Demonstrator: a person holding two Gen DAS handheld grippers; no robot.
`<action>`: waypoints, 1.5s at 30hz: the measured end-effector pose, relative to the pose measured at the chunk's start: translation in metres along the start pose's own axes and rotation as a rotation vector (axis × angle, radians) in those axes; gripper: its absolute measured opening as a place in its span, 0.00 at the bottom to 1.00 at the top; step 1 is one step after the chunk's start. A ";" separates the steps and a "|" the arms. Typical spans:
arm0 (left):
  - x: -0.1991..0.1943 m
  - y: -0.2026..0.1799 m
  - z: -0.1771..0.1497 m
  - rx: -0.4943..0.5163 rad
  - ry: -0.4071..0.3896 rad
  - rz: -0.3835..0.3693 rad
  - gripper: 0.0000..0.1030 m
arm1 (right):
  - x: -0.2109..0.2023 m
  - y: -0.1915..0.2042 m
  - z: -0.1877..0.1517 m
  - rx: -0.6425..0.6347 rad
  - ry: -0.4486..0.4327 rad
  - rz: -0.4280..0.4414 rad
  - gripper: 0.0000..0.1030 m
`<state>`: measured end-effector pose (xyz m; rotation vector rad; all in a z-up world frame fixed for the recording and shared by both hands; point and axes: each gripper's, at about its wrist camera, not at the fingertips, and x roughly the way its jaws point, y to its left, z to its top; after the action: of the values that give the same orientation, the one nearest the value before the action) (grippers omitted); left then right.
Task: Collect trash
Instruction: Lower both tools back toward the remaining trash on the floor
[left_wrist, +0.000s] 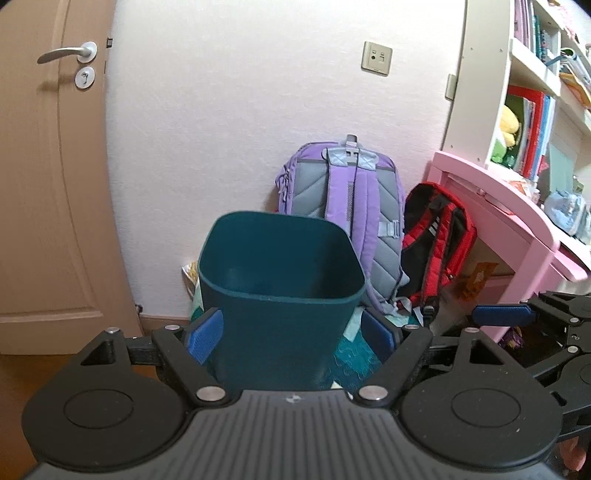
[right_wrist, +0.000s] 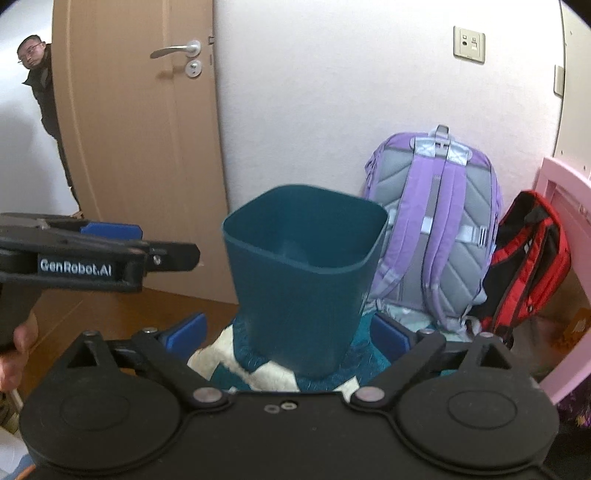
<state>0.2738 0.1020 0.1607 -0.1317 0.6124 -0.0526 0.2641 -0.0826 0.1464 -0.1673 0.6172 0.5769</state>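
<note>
A dark teal trash bin (left_wrist: 277, 295) stands upright on a teal and white rug (right_wrist: 243, 369), and it also shows in the right wrist view (right_wrist: 303, 280). Its inside looks empty as far as I can see. My left gripper (left_wrist: 291, 332) is open, its blue pads (left_wrist: 205, 332) either side of the bin's lower part without touching. My right gripper (right_wrist: 291, 332) is open too, with the bin between its pads (right_wrist: 184, 330). The right gripper also shows at the right edge of the left wrist view (left_wrist: 517, 317). The left gripper also shows at the left of the right wrist view (right_wrist: 110, 240).
A purple backpack (left_wrist: 343, 206) and a red and black backpack (left_wrist: 436, 243) lean on the wall behind the bin. A pink desk (left_wrist: 509, 221) with shelves stands right. A brown door (right_wrist: 140, 147) is left, a man (right_wrist: 37, 74) behind it. Paper scraps (left_wrist: 190, 273) lie behind the bin.
</note>
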 end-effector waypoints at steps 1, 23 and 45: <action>-0.002 0.000 -0.005 0.002 0.002 0.003 0.80 | -0.002 0.000 -0.008 0.002 0.004 0.007 0.93; 0.078 0.031 -0.188 -0.111 0.223 0.054 0.99 | 0.094 -0.042 -0.212 0.143 0.253 -0.048 0.94; 0.299 -0.016 -0.418 0.026 0.768 0.009 0.99 | 0.316 -0.114 -0.396 0.372 0.769 -0.069 0.89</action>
<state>0.2772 0.0145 -0.3456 -0.0804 1.3781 -0.1037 0.3403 -0.1564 -0.3615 -0.0531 1.4456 0.3065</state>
